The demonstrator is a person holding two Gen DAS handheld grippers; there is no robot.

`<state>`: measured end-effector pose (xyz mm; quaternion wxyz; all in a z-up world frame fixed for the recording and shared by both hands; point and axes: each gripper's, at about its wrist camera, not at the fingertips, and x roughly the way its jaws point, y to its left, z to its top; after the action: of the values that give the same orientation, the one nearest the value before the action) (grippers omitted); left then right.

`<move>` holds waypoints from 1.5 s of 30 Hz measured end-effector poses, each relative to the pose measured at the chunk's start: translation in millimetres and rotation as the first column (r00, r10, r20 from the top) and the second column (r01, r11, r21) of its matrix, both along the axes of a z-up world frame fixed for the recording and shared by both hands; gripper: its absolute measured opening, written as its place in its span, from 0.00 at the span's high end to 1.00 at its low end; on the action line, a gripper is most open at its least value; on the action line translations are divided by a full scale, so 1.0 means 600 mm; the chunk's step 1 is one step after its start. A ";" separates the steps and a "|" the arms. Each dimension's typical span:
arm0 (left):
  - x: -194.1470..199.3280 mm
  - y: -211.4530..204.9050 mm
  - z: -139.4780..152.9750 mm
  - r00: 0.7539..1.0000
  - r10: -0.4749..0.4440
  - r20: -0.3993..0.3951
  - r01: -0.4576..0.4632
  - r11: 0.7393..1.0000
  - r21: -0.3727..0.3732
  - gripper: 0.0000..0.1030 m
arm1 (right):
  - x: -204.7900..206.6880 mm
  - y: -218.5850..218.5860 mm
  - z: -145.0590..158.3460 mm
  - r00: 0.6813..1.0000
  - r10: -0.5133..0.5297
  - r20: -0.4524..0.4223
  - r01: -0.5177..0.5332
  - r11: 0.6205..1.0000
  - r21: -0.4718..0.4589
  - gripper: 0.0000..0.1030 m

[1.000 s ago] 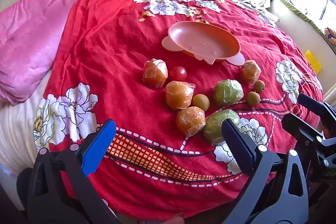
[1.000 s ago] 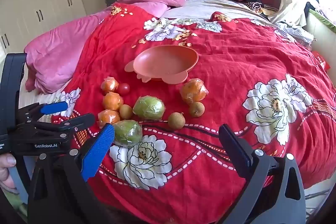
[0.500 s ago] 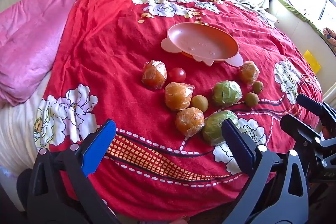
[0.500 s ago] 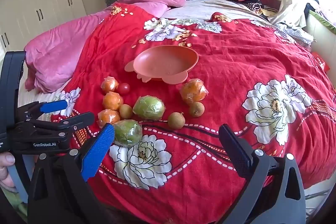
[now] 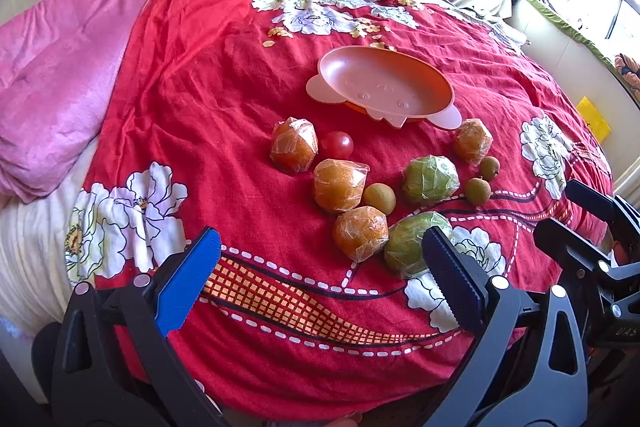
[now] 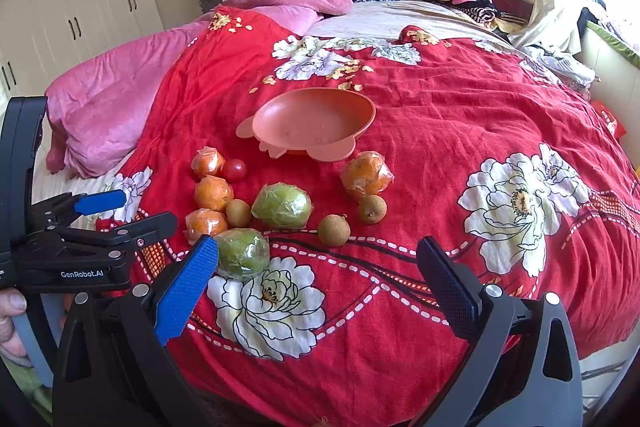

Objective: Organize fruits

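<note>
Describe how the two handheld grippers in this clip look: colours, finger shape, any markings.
Both grippers are black plastic frames with silver bolt heads. The left gripper has two flat fingers faced with ribbed blue pads; the right gripper matches. In the right wrist view, white "GenRobot.AI" lettering shows on the left gripper's body, above a pale blue-grey handle. No cables or sleeves are visible.

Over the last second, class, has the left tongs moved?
Yes, slightly. In the left wrist view the pink plate and fruits sit a little lower and leftward between the open left tongs, so it tilted slightly.
</note>
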<state>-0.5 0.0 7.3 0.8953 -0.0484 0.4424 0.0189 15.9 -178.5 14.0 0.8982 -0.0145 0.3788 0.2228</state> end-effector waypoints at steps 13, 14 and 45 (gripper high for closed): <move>-0.003 0.002 0.003 1.000 0.003 0.007 -0.003 1.000 -0.001 0.08 | 0.000 -0.003 0.000 1.000 -0.002 0.003 0.002 1.000 0.002 0.04; -0.002 0.001 0.002 1.000 0.002 0.006 -0.002 1.000 -0.001 0.08 | 0.001 -0.003 0.000 1.000 -0.001 0.002 0.001 1.000 0.002 0.04; -0.006 -0.006 -0.010 1.000 -0.031 -0.006 0.031 0.999 -0.019 0.08 | 0.005 -0.006 -0.009 1.000 -0.012 -0.014 0.011 1.000 0.000 0.04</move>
<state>-3.8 -3.4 1.3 0.8937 -0.0500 0.4460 0.0012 19.0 -182.3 8.5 0.8968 -0.0109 0.3849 0.2177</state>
